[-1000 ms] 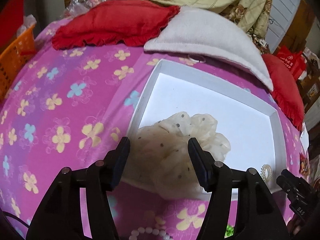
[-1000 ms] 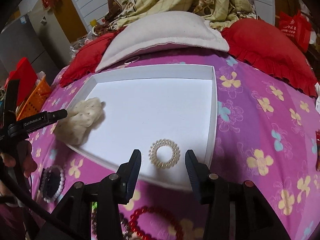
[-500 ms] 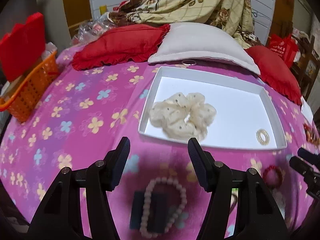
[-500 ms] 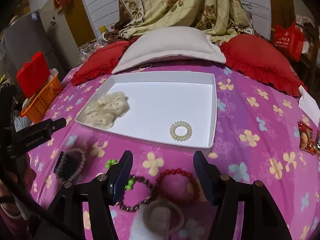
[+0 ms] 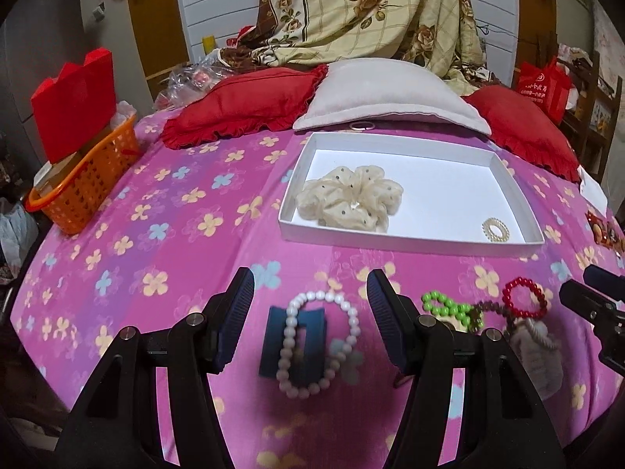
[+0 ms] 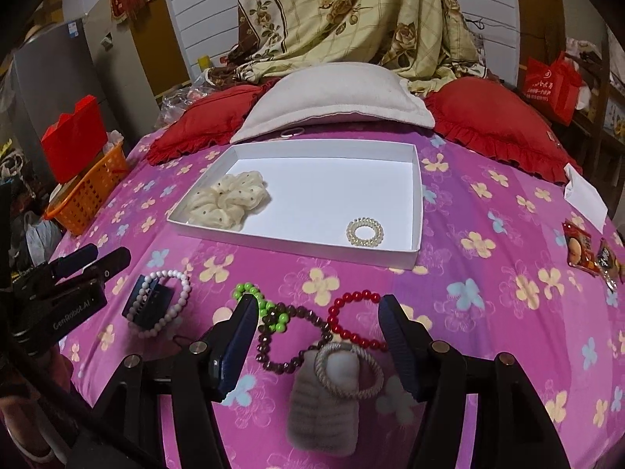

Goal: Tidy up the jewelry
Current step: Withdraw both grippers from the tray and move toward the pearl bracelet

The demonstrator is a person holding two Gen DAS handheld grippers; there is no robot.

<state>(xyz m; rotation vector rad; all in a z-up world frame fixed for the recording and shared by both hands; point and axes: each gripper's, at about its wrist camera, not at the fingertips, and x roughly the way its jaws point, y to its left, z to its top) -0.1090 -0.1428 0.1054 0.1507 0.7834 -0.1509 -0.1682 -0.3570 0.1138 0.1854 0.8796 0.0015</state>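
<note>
A white tray lies on the pink flowered bedspread. It holds a cream dotted scrunchie at its left and a pearly spiral hair tie at its near right corner. My left gripper is open and empty, hovering over a white bead bracelet that lies across a dark blue clip. My right gripper is open and empty above a green bead bracelet, a dark brown bead bracelet, a red bead bracelet and a grey plush clip ringed by a rope hair tie.
An orange basket with a red box stands at the bed's left edge. Two red pillows and a white pillow lie behind the tray. Snack packets and a white paper lie at the right.
Both grippers have pulled back and up from the tray to the near part of the bed. The right jaws have widened. The scrunchie and the spiral tie stay in the tray.
</note>
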